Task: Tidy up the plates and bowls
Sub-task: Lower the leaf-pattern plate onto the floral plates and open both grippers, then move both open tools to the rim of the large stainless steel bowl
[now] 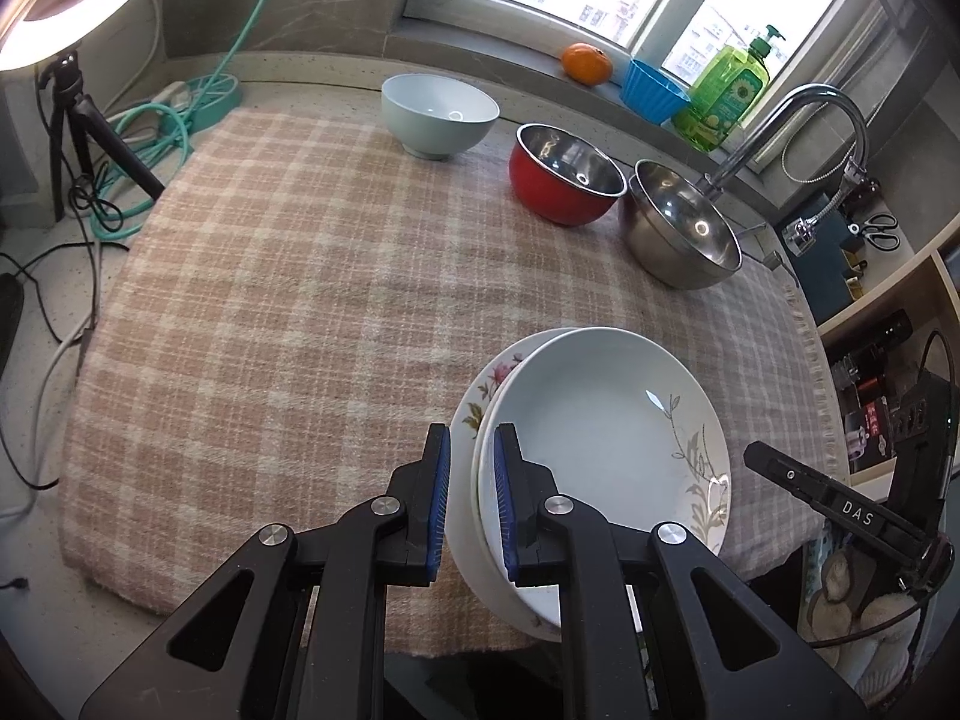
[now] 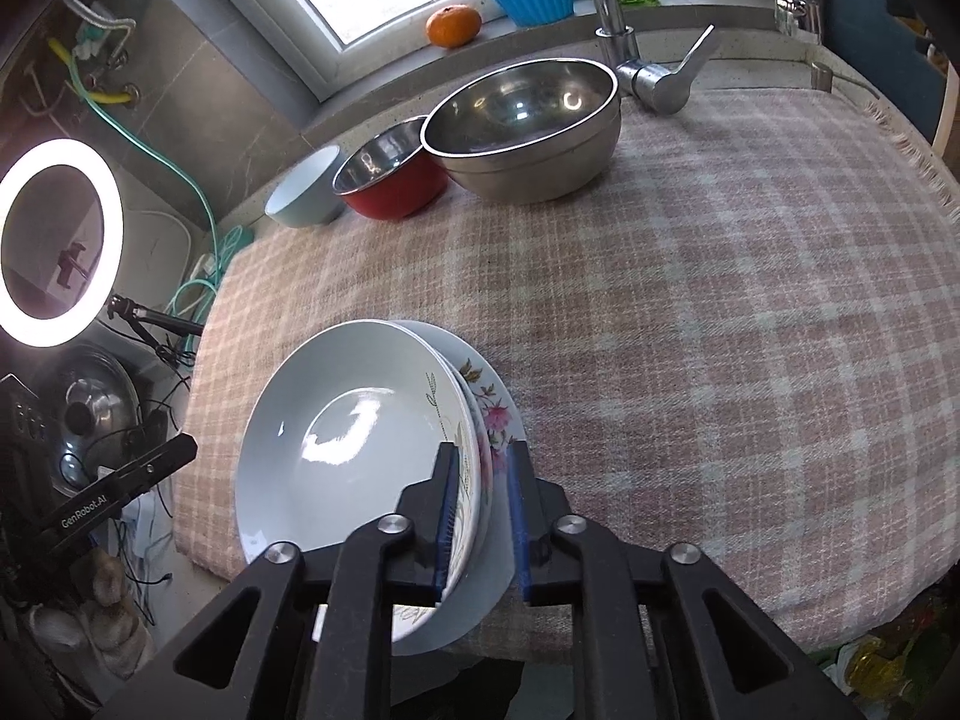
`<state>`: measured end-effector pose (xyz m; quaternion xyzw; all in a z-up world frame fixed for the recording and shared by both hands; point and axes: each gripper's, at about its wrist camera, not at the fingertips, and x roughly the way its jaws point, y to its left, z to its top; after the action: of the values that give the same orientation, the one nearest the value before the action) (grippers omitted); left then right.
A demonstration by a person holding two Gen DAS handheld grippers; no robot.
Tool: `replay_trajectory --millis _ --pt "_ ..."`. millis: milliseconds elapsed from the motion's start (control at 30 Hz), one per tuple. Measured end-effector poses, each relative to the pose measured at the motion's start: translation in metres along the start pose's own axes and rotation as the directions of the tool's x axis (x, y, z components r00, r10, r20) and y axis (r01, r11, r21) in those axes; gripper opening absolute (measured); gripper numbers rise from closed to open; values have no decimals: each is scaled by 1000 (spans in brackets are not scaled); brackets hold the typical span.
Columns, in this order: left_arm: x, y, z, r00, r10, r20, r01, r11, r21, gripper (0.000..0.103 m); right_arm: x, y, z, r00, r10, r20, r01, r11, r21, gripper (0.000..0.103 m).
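Two stacked plates are at the near edge of the checked cloth: a white plate with a grey leaf pattern (image 1: 600, 420) (image 2: 348, 420) on top of a floral plate (image 1: 486, 384) (image 2: 492, 414). My left gripper (image 1: 473, 429) is shut on the stack's left rim, one blue pad above and one below. My right gripper (image 2: 483, 447) straddles the opposite rim; its pads stand slightly off the plates, so it is open. Along the far side stand a pale blue bowl (image 1: 438, 114) (image 2: 300, 198), a red bowl with a steel inside (image 1: 564, 180) (image 2: 390, 180) and a large steel bowl (image 1: 684, 234) (image 2: 522, 120).
A faucet (image 1: 798, 114) (image 2: 606, 0) rises behind the steel bowl. On the window sill sit an orange (image 1: 587, 63), a blue cup (image 1: 654, 90) and a green soap bottle (image 1: 726, 90). A ring light (image 2: 60, 240) on a tripod and loose cables (image 1: 150, 138) crowd the left side.
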<state>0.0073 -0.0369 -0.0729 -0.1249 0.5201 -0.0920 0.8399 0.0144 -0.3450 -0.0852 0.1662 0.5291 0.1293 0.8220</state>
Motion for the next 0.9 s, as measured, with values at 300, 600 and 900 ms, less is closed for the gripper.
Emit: replay_trajectory --millis 300,600,900 --pt "5 -22 0 1000 -13 2 13 1000 4 14 -18 -22 7 997 8 73 -9 1000 15 26" --pt "16 -56 14 998 -58 13 58 998 7 14 -40 -43 33 987 -6 158 10 1000 -27 26" --pt "41 -95 49 994 -108 -8 108 994 6 14 -39 -68 80 991 -20 130 26 999 -46 26"
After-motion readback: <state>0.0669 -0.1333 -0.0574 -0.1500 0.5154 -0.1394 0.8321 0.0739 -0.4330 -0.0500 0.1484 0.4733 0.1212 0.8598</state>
